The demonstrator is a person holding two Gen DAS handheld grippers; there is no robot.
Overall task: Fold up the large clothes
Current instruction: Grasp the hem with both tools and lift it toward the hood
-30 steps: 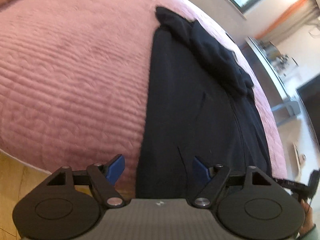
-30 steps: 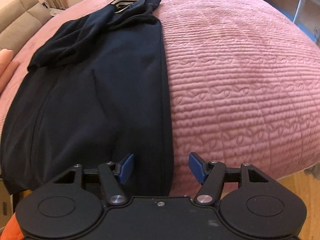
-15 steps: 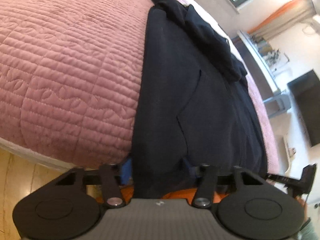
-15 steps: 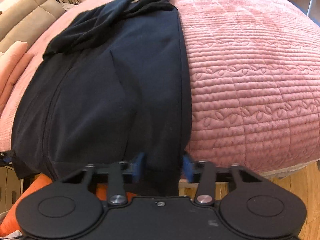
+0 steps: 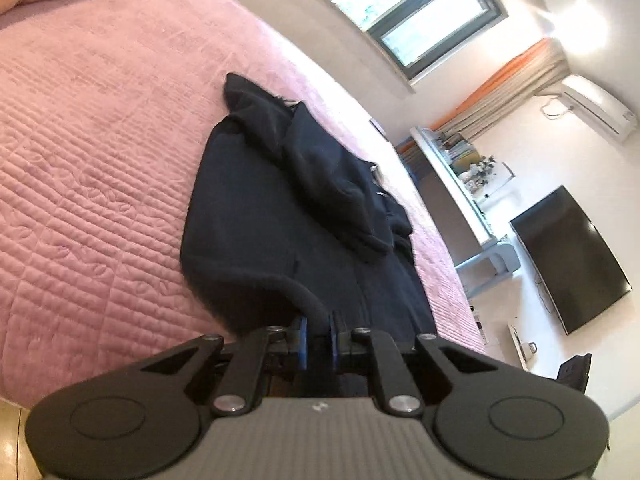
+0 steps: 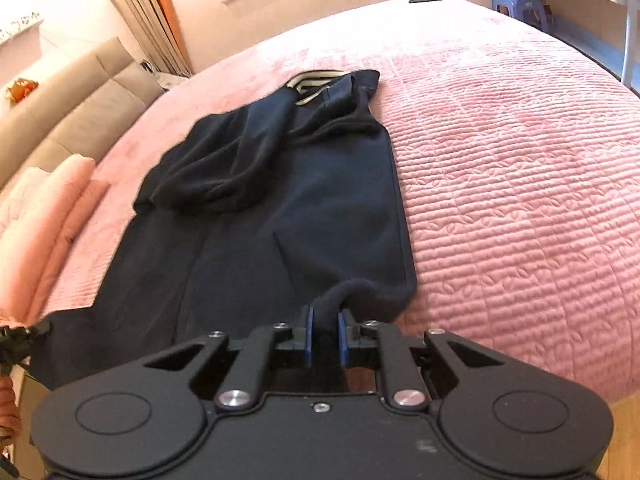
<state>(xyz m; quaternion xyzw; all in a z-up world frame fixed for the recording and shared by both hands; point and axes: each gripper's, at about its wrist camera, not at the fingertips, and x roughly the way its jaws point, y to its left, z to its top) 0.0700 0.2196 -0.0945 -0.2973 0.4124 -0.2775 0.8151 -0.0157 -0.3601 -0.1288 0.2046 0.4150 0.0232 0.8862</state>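
The dark garment [image 6: 288, 216] lies lengthwise on the pink quilted bedspread [image 6: 520, 184], running from the bottom centre of each view toward the upper middle. It is already narrowed into a long strip, with a bunched sleeve [image 5: 332, 184] laid across its far half, so the side folds look done. Both tools have just been closing on the near hem. The left gripper [image 5: 318, 340] pinches one lower corner between its blue pads, and the right gripper [image 6: 325, 338] is clamped on the other, the cloth rising in a small ridge at each. The hem sits lifted just off the bed edge. What remains, I'd say, is carrying that end up over the far half, then smoothing the stack.
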